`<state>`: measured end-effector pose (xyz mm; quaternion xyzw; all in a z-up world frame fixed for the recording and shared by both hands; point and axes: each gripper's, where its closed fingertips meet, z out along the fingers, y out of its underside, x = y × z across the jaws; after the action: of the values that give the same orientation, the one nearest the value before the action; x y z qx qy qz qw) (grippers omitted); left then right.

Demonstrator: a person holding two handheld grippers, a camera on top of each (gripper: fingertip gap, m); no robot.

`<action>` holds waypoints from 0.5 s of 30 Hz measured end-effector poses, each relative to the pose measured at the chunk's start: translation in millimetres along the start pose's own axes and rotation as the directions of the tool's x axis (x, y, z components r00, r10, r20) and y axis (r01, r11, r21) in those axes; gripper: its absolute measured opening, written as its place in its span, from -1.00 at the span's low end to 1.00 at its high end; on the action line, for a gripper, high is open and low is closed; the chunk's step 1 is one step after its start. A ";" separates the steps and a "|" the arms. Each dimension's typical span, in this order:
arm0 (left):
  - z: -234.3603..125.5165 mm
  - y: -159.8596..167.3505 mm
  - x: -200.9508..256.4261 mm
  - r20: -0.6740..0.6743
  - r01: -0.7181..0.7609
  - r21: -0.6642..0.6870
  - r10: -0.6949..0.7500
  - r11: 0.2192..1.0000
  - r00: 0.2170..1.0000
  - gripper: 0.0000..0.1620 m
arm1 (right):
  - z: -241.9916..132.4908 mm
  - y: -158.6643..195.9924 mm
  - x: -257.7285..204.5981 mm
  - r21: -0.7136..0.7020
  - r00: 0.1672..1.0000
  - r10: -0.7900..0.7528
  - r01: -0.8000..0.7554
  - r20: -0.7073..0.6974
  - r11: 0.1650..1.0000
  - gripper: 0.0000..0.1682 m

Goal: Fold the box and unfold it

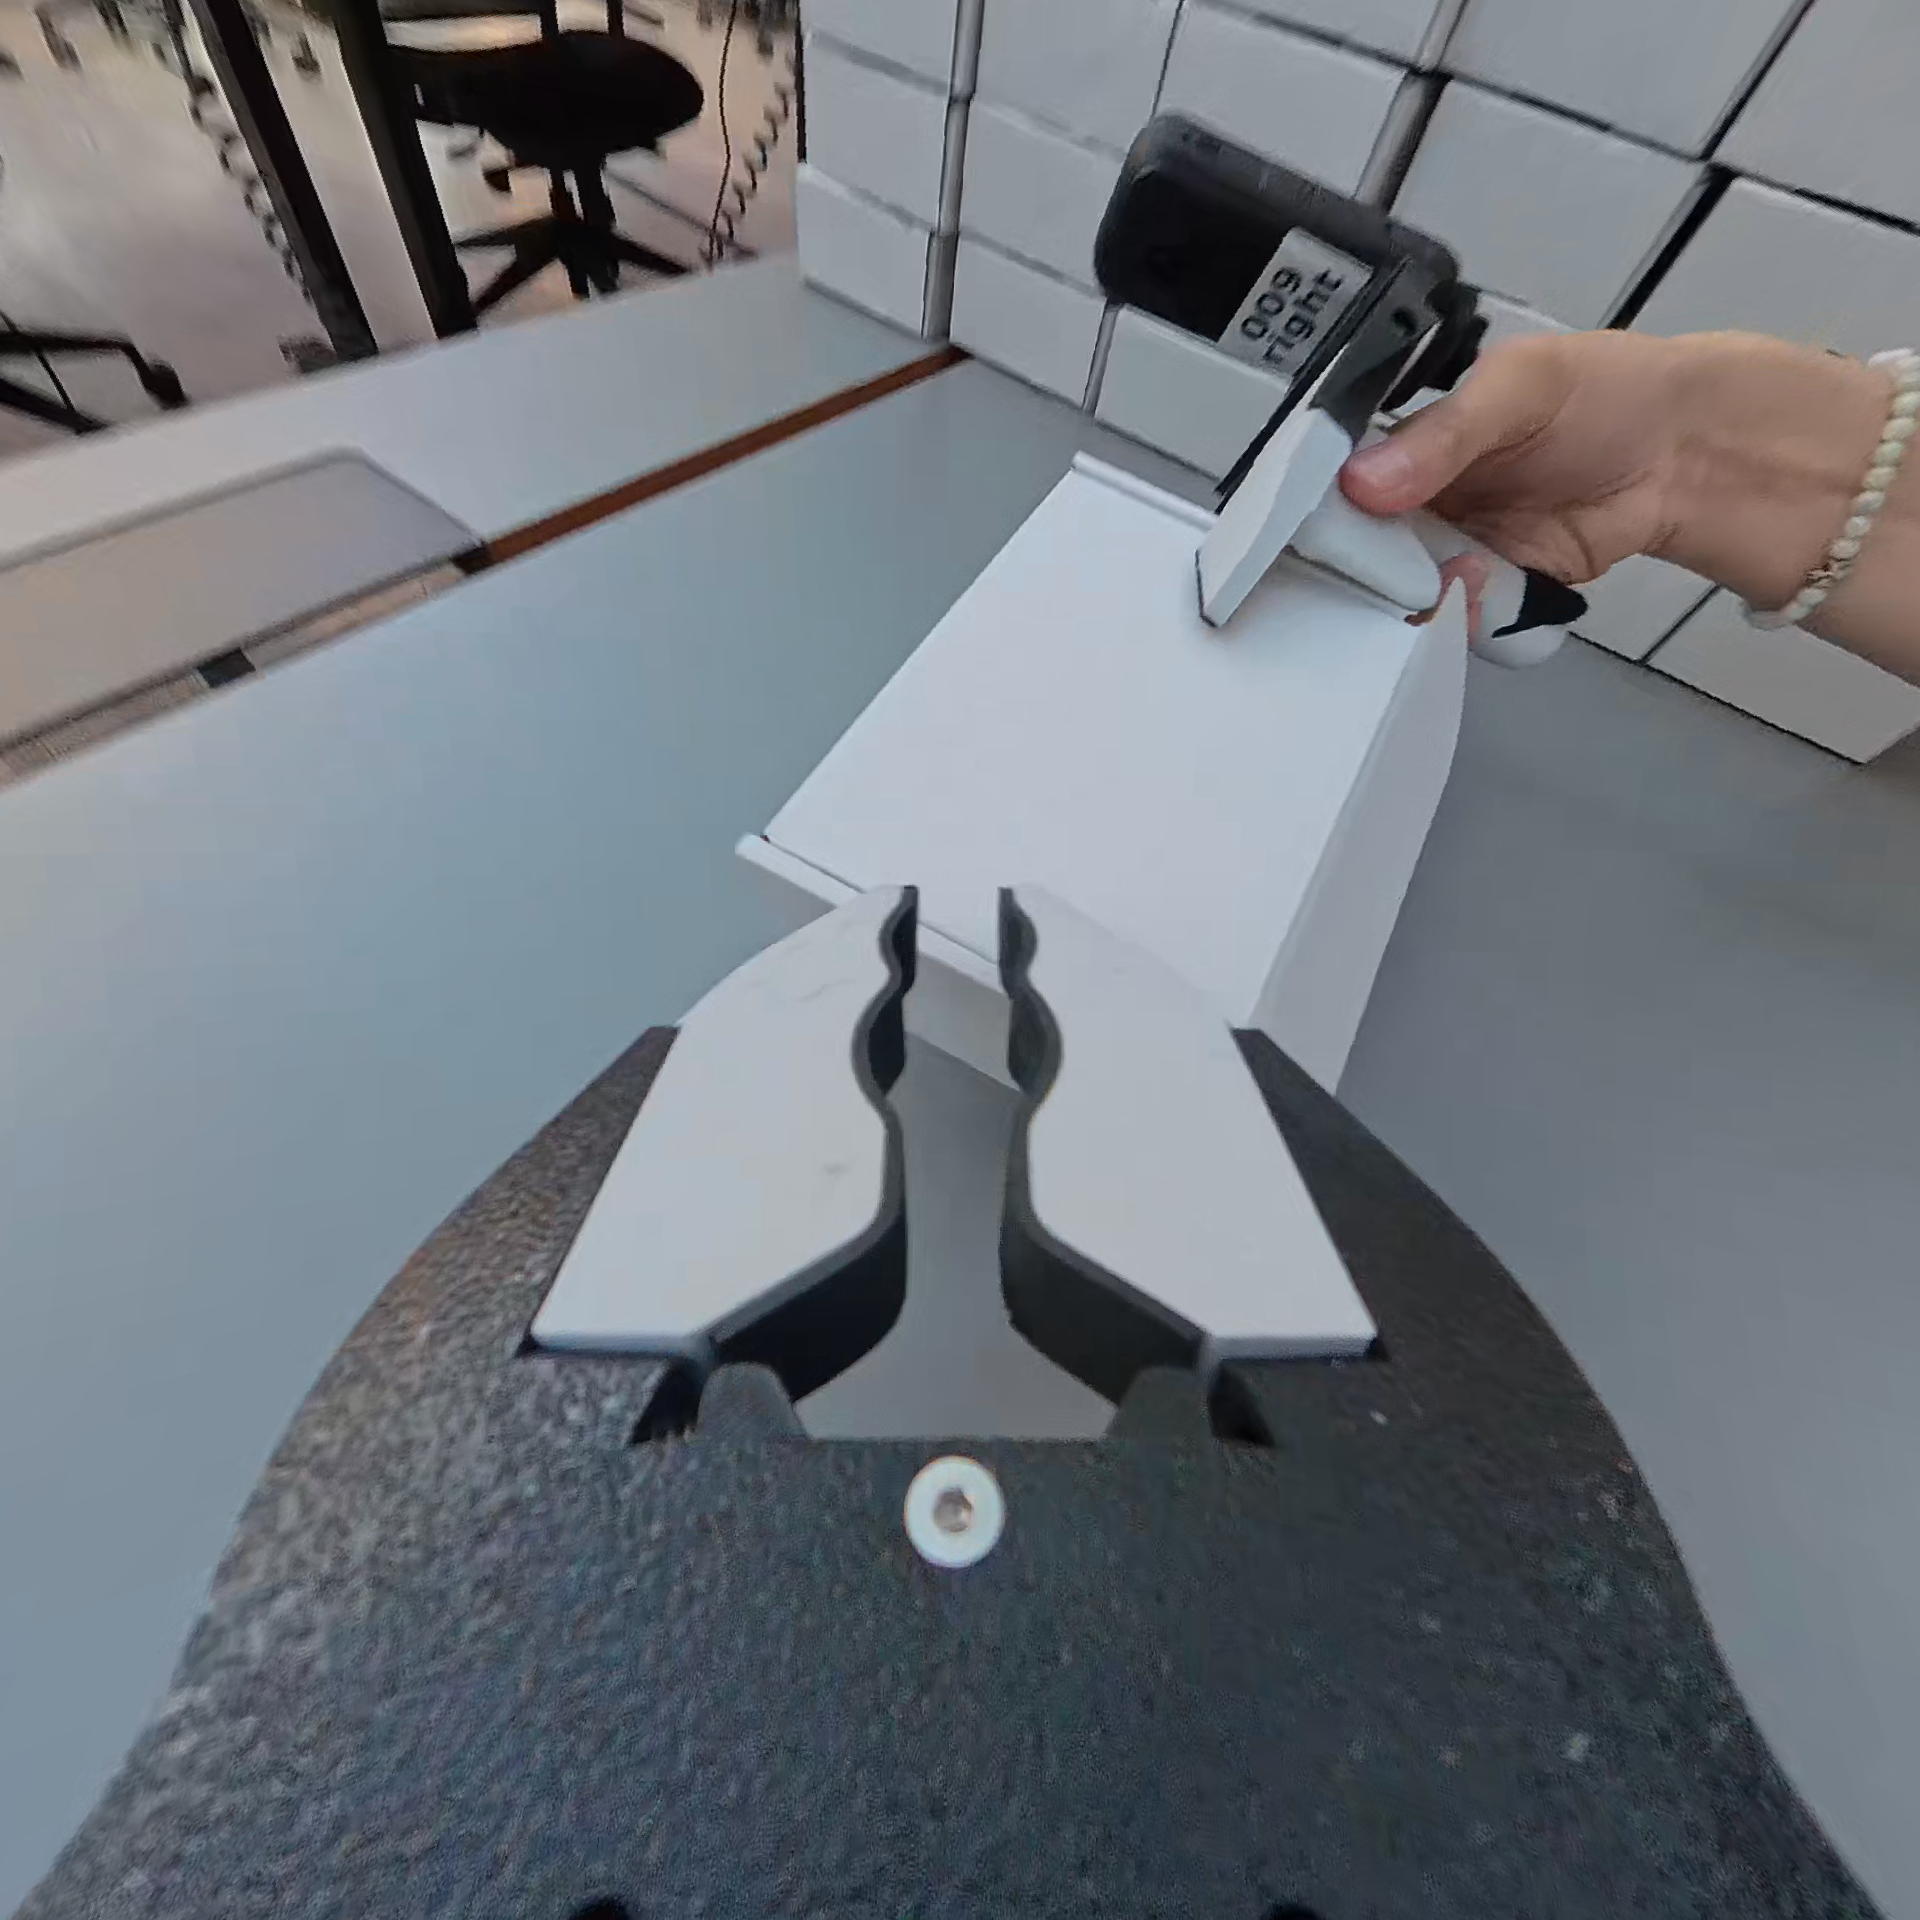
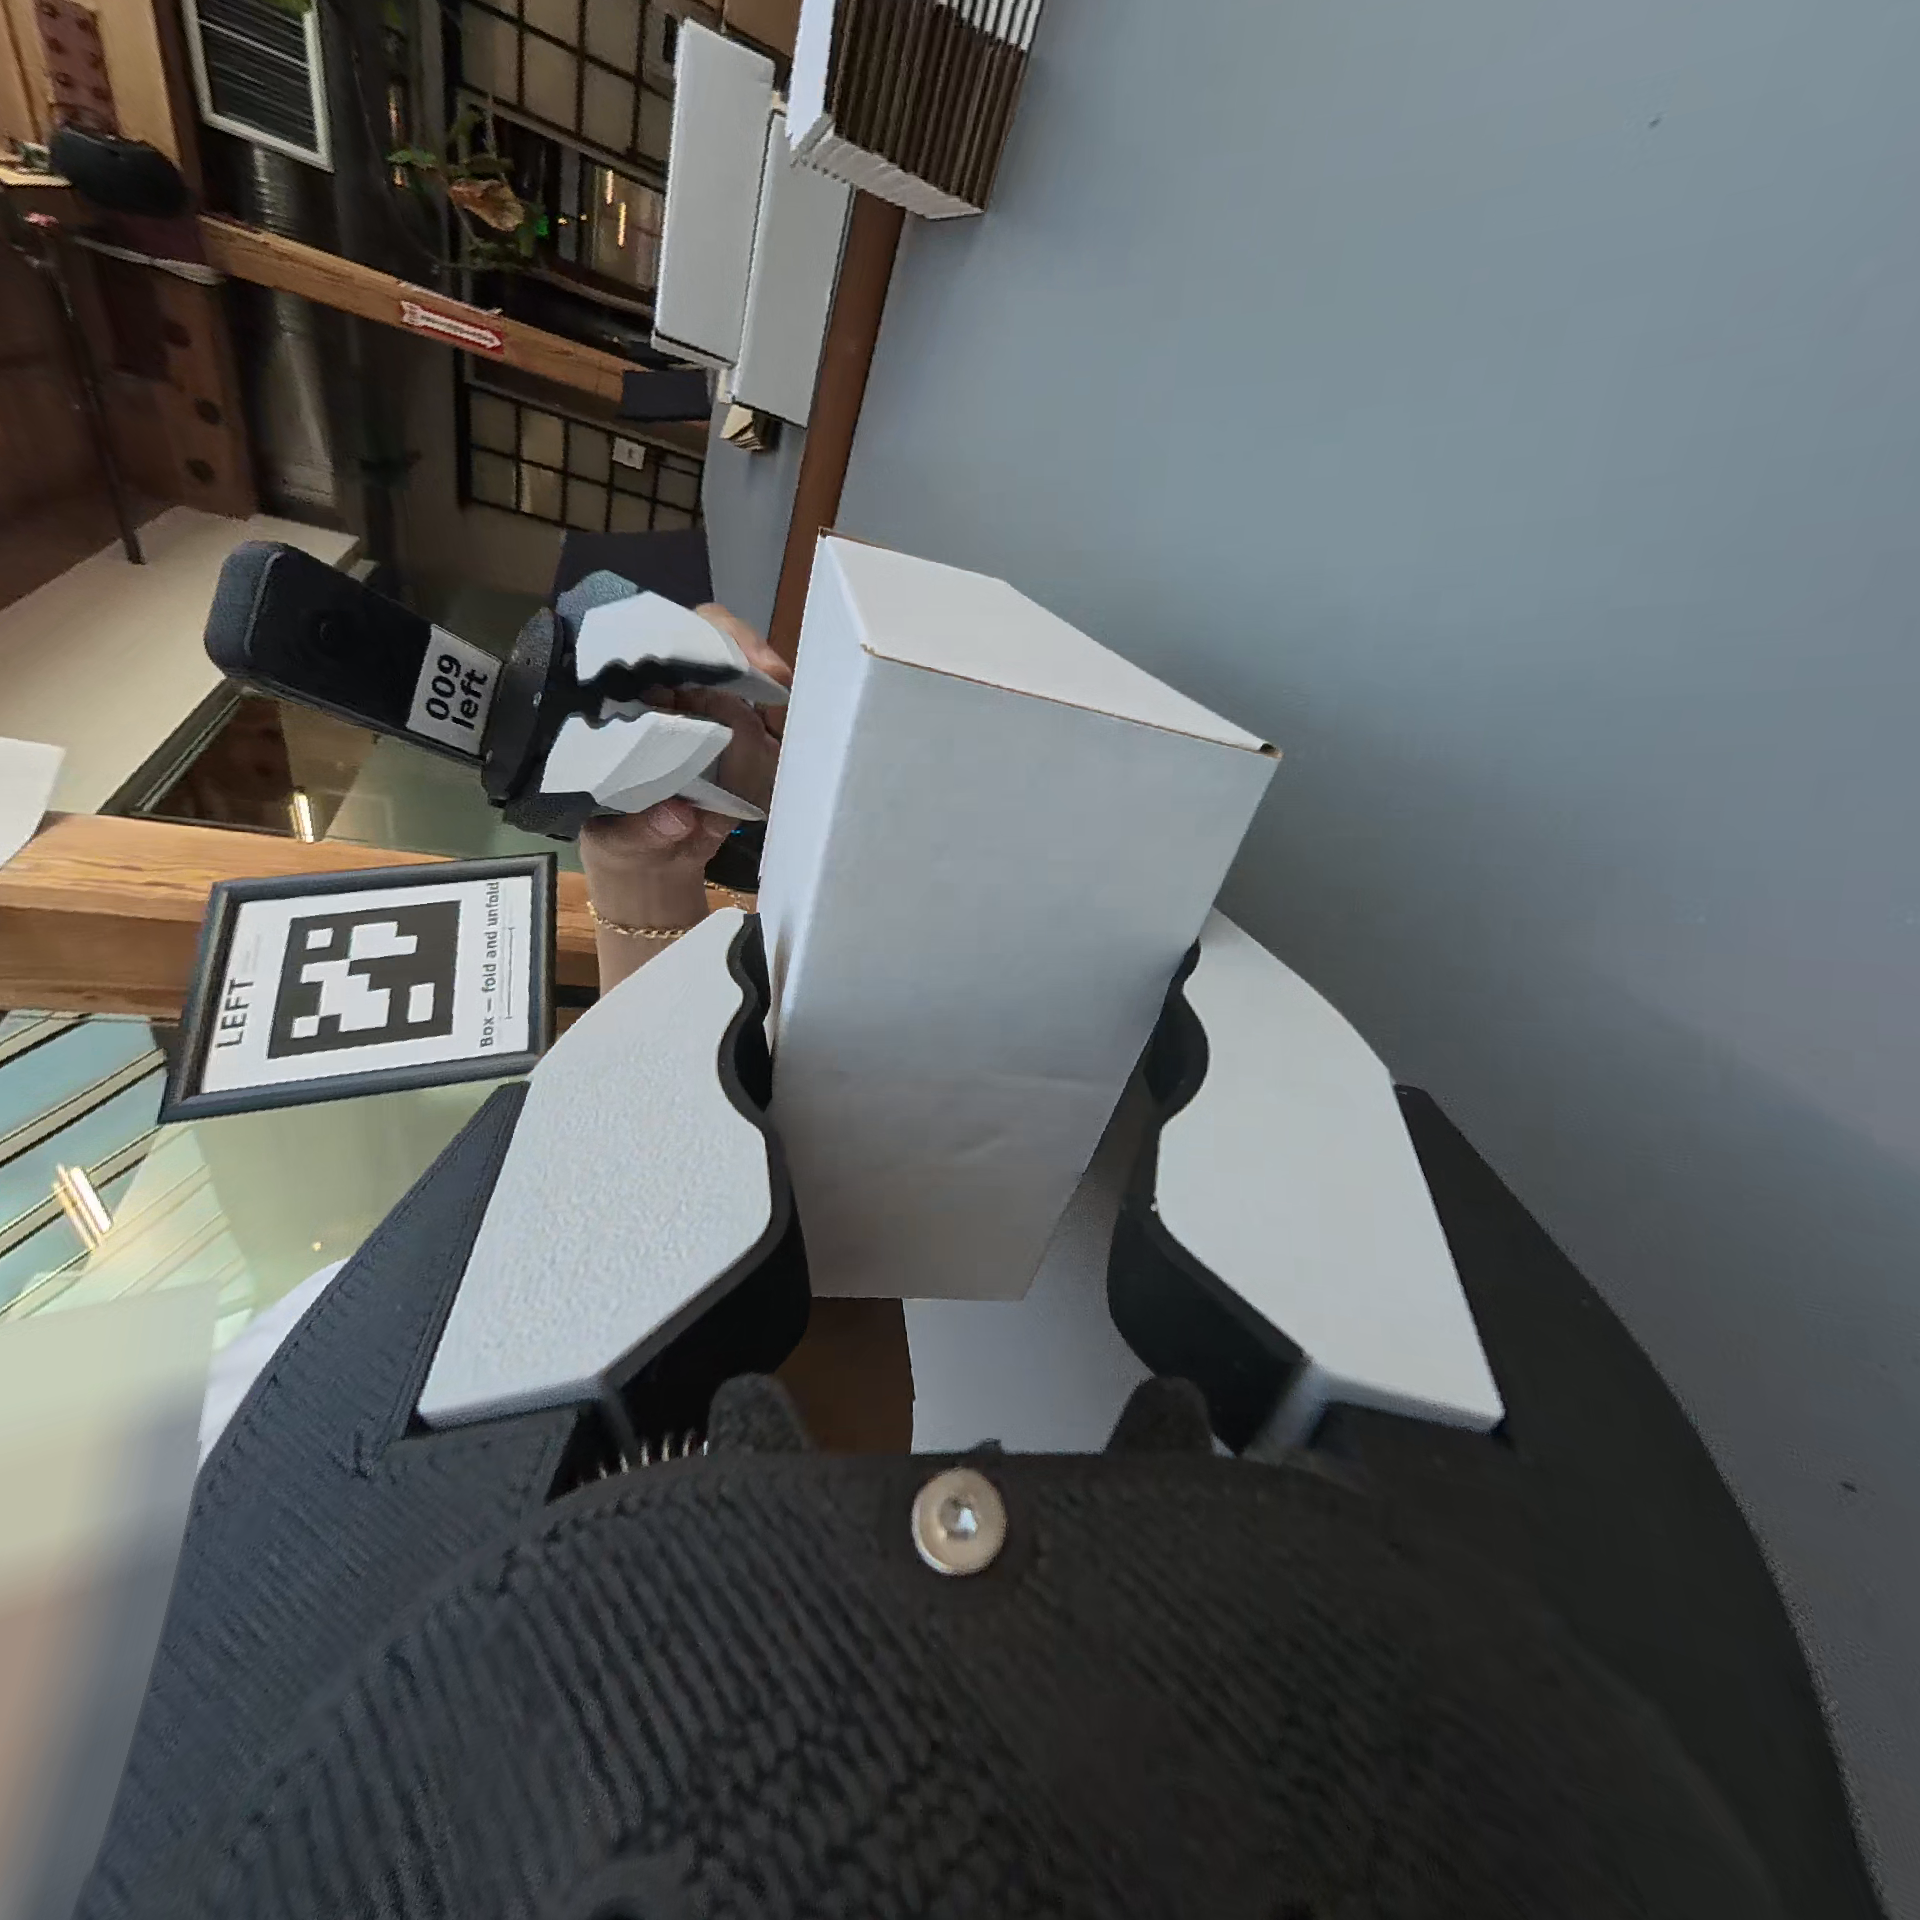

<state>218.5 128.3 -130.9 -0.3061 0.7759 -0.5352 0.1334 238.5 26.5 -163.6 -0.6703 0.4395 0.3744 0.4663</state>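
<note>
The right gripper (image 2: 971,940) is clamped across the near end of the white box (image 2: 997,883), which lies assembled on the grey table (image 2: 1507,520). The left gripper (image 1: 956,899) hovers just off the box's opposite end, fingers slightly parted, holding nothing.

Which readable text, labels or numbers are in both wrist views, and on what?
Legible, not quoted here:
Grey tag on the black camera mount of the right gripper: number and word.
White tag on the left gripper: same kind.
Black-framed marker card on the wooden ledge: word plus caption.
Red sticker on the wooden beam: too small.
White cardboard box: blank.
</note>
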 end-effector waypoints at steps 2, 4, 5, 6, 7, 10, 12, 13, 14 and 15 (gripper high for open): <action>-20.8 -24.8 9.8 0.026 -0.177 0.102 0.175 0.979 0.984 -0.57 | -6.1 4.6 -5.7 -0.039 0.999 -0.021 0.022 0.026 0.999 -0.14; -40.9 -41.4 22.9 0.113 -0.431 0.163 0.417 0.887 0.902 -0.41 | -11.8 11.9 -13.8 -0.085 0.996 -0.022 0.030 0.083 0.996 -0.14; -48.8 -44.4 29.7 0.175 -0.576 0.156 0.551 0.802 0.816 -0.36 | -14.5 14.6 -17.7 -0.098 0.993 -0.008 0.019 0.114 0.995 -0.14; -54.9 -44.6 35.6 0.240 -0.707 0.123 0.671 0.696 0.702 -0.30 | -17.0 17.8 -21.0 -0.114 0.990 0.002 0.014 0.141 0.993 -0.14; -58.2 -41.3 41.6 0.280 -0.809 0.068 0.767 0.584 0.577 -0.22 | -19.2 20.9 -24.0 -0.127 0.986 0.008 0.014 0.167 0.992 -0.14; -54.7 -16.4 61.6 0.259 -0.961 -0.099 0.939 0.259 0.227 -0.12 | -22.0 26.4 -30.7 -0.136 0.971 0.044 -0.012 0.237 0.991 -0.14; -47.8 0.4 79.2 0.234 -0.989 -0.128 0.971 0.073 0.042 -0.08 | -20.9 28.0 -34.9 -0.134 0.957 0.073 -0.036 0.281 0.990 -0.14; -43.9 7.9 87.2 0.221 -0.991 -0.133 0.975 -0.004 -0.034 -0.08 | -19.6 28.5 -36.6 -0.133 0.951 0.088 -0.050 0.297 0.990 -0.14; -40.6 12.2 94.1 0.223 -0.988 -0.139 0.970 -0.070 -0.100 -0.06 | -17.6 29.6 -37.7 -0.136 0.948 0.097 -0.058 0.304 0.989 -0.14; -38.2 12.9 99.6 0.238 -0.982 -0.144 0.959 -0.123 -0.155 -0.05 | -15.4 31.8 -38.1 -0.145 0.947 0.100 -0.058 0.305 0.988 -0.14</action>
<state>116.4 98.5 -115.7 0.3161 0.6913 -0.2400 0.6039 197.4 15.3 -133.9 -0.6146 0.3610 0.5224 0.4681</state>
